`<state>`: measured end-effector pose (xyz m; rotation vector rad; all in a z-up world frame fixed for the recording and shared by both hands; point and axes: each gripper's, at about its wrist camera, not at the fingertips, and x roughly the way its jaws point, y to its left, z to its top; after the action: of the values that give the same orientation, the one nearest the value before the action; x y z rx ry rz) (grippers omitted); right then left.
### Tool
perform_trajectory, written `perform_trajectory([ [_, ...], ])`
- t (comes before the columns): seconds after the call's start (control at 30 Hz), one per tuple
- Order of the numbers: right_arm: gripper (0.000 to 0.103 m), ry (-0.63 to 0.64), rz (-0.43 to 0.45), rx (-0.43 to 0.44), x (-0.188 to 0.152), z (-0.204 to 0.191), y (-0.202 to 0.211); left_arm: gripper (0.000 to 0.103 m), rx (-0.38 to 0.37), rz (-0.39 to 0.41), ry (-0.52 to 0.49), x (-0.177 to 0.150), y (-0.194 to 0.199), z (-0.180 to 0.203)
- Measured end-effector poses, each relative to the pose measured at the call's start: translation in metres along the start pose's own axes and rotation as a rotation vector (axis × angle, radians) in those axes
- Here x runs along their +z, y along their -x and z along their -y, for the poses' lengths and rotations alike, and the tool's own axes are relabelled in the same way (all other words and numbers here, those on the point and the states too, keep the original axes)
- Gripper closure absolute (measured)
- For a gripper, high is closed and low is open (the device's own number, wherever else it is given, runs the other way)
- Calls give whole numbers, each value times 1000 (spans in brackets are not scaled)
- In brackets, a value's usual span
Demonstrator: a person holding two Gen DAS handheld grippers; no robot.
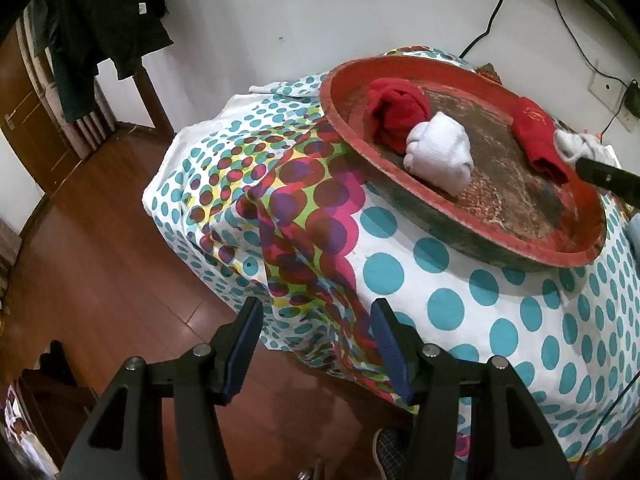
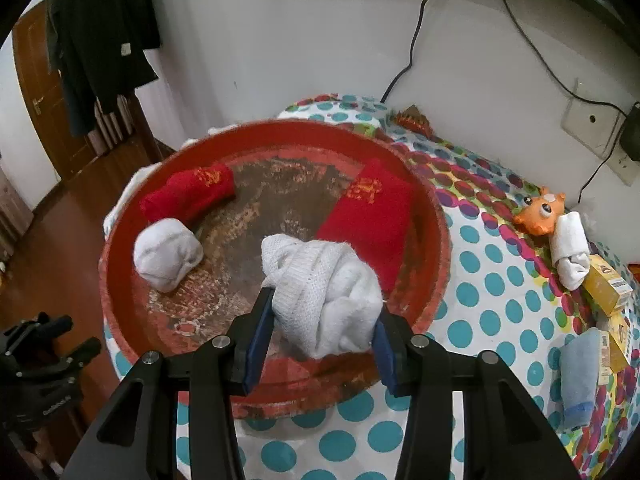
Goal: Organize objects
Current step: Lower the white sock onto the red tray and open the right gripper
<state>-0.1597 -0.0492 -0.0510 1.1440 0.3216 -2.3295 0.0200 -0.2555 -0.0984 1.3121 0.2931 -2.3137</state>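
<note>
A round red tray sits on the dotted tablecloth. In it lie a rolled red sock, a white sock ball and a flat red sock. My right gripper is shut on a bundled white sock, held just above the tray's near part. My left gripper hangs open over the table's hanging cloth edge with nothing between its fingers. In the left wrist view one black right fingertip shows at the tray's right rim with white sock beyond it.
Right of the tray lie an orange toy, another rolled white sock, yellow boxes and a folded blue cloth. Cables and a socket are on the wall. Dark clothes hang at left above the wood floor.
</note>
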Motion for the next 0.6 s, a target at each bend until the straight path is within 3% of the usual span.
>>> perform_trajectory([
  [0.6, 59, 37, -74, -50, 1, -9, -35, 46, 28, 16, 18, 2, 1, -7],
])
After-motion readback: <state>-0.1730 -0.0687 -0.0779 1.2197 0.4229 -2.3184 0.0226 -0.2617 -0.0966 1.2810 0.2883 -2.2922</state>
